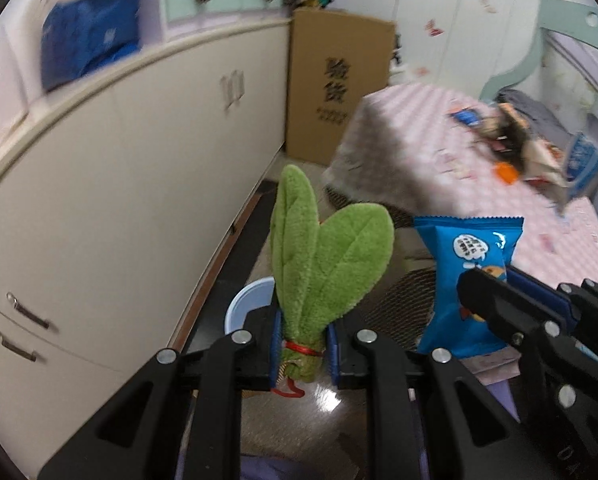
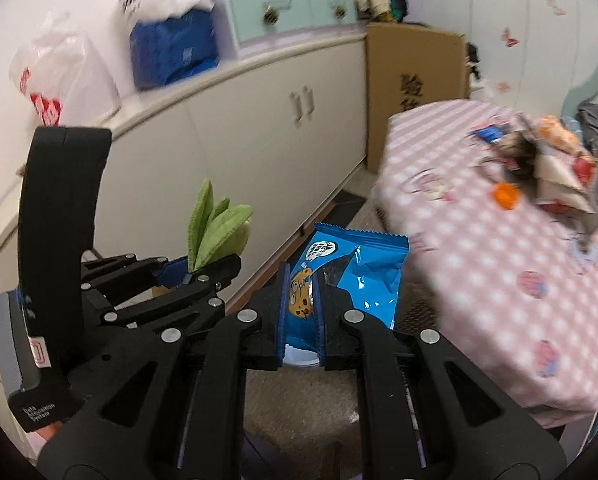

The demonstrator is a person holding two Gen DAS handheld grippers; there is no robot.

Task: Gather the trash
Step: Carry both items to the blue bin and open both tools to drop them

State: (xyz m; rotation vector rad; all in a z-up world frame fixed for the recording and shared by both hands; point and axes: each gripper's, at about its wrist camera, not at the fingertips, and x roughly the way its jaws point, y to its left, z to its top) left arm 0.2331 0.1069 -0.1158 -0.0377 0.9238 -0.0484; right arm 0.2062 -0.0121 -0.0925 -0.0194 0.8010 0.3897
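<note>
A: How far along is the collecting?

B: Partway, I judge. Both tools carry something, and neither piece has been dropped yet. The left tool (image 1: 302,346) is clamped on the tied stem of a plush leaf bunch (image 1: 319,252); the right tool (image 2: 301,320) is closed on a blue cookie wrapper (image 2: 351,272).

A: And the bin?

B: A pale blue bin (image 1: 245,306) stands on the floor beside the cabinet (image 1: 139,184), just behind the leaves in the left view — only part of its rim shows.

A: What is left?

B: A blurred heap of wrappers (image 2: 539,164) lies on the pink checked bed (image 2: 479,260), well apart from both tools.

A: How do the held pieces look?

B: The wrapper is glossy and creased, with a serrated top edge and a cartoon cookie — flat, likely empty. The leaves are fuzzy green, bound with red string.
</note>
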